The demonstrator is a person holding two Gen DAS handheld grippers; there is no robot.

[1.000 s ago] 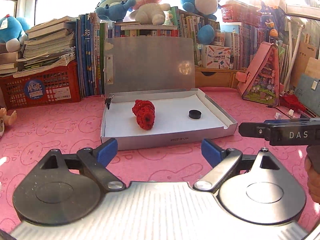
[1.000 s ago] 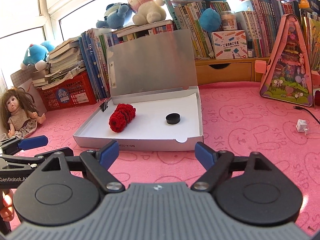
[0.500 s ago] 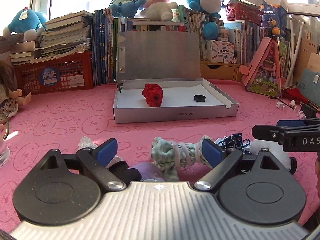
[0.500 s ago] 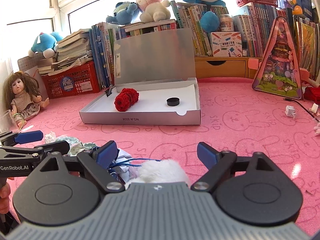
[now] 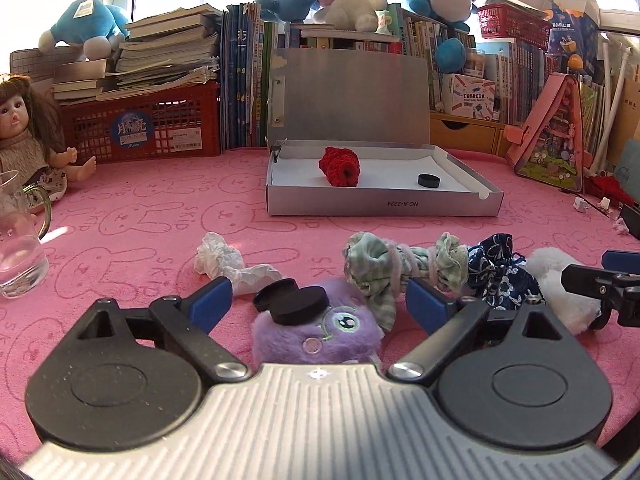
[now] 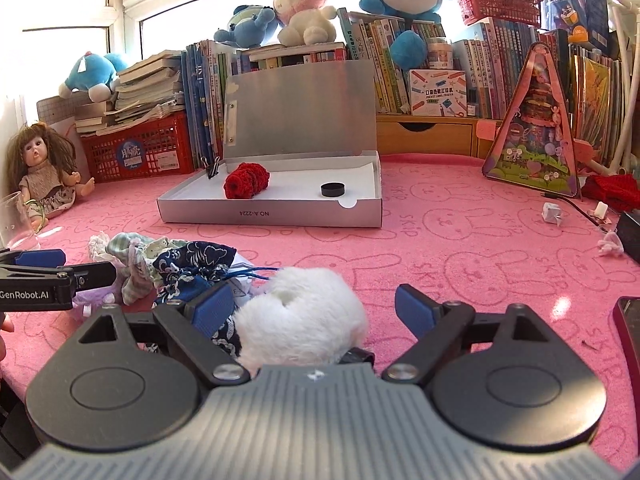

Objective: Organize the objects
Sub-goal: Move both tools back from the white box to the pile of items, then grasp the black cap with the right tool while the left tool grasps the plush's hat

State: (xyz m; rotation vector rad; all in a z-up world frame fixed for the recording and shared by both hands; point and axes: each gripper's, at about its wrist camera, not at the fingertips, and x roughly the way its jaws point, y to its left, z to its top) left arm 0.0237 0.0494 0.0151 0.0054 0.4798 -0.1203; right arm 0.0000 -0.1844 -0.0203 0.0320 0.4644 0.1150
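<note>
Our left gripper (image 5: 318, 302) has its jaws wide, holding nothing; between them sits a purple plush (image 5: 316, 336) with a black cap (image 5: 299, 311) on top, and beyond their right tip a green striped bundle (image 5: 400, 270). Our right gripper (image 6: 314, 306) is likewise spread wide around a white fluffy ball (image 6: 304, 316), though we cannot tell whether the left jaw touches it; a navy pouch (image 6: 192, 266) lies just left. Far ahead on the counter (image 6: 460, 248) stands the open box (image 6: 272, 214) with a red knitted roll (image 6: 245, 180) inside.
</note>
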